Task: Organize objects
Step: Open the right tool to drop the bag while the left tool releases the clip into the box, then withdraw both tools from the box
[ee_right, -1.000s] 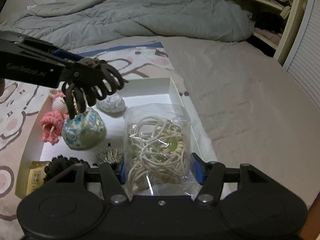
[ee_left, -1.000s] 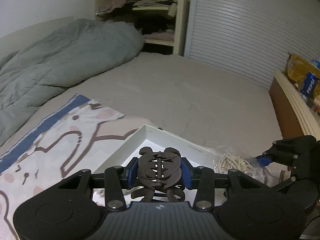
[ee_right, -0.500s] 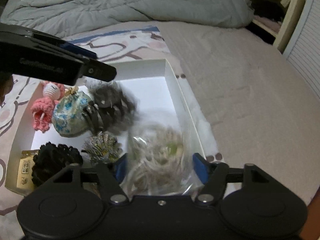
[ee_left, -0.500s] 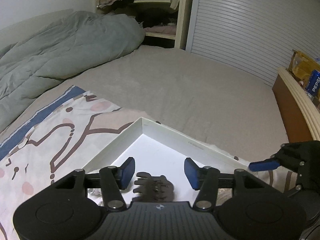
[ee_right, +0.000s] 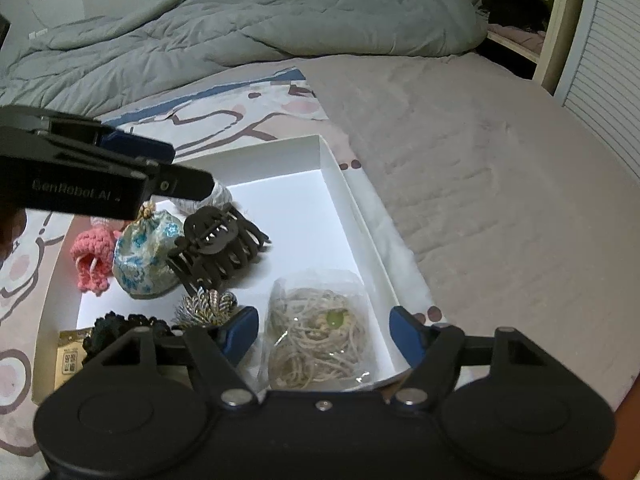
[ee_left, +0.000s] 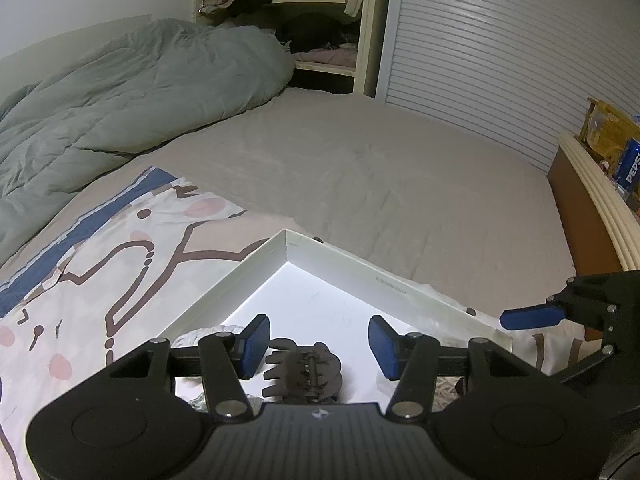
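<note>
A dark brown hair claw [ee_left: 304,374] [ee_right: 220,244] lies in the white box [ee_left: 348,258] [ee_right: 352,208], leaning on a floral pouch [ee_right: 146,256]. My left gripper [ee_left: 316,344] [ee_right: 184,172] hovers just above it, open, with its blue pads clear of the claw. A clear bag of beige cords [ee_right: 316,340] rests in the box's near right corner. My right gripper [ee_right: 324,336] stands open over the bag, its pads apart from the plastic. In the left wrist view, a blue finger [ee_left: 528,317] of my right gripper shows at the right.
The box also holds a pink crochet doll [ee_right: 92,260], a black scrunchie [ee_right: 120,328], a metallic tassel [ee_right: 208,306] and a tan packet [ee_right: 70,360]. It sits on a patterned sheet [ee_left: 120,248] on the bed. A grey duvet [ee_right: 240,20] is heaped behind; a wooden headboard ledge [ee_left: 588,208] runs on the right.
Both grippers opened. The left one let go of the hair claw, which dropped into the box. The right one released the bag of cords, which now lies on the box floor.
</note>
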The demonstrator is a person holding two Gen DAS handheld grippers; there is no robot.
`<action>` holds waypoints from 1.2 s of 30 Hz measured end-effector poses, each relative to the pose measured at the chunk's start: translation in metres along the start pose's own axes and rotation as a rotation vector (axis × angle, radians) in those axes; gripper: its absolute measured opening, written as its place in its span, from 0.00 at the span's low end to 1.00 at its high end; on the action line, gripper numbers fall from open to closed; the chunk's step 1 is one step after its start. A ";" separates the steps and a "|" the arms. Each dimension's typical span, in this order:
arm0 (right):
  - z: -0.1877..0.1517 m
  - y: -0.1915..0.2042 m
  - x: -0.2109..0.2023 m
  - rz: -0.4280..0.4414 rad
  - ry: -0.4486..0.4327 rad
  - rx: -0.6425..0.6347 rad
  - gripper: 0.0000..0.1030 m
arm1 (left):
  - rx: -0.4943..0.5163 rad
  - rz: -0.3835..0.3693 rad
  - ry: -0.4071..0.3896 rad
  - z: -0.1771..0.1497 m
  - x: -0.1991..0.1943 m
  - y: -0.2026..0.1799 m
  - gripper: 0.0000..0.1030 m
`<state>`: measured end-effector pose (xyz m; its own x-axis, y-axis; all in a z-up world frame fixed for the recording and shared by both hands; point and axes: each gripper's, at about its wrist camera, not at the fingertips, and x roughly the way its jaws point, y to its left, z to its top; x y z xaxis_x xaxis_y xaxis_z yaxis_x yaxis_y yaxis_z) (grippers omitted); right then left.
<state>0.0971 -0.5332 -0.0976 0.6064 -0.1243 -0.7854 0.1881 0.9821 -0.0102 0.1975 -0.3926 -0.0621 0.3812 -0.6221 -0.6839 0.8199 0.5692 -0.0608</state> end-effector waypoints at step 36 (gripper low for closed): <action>0.013 0.038 -0.086 0.034 -0.170 0.023 0.77 | -0.220 0.243 -0.109 -0.040 -0.160 0.032 0.88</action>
<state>0.0623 -0.4872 -0.0226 0.7340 -0.1152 -0.6693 0.1821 0.9828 0.0306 0.1455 -0.2536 0.0163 0.6068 -0.5013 -0.6169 0.5923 0.8027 -0.0697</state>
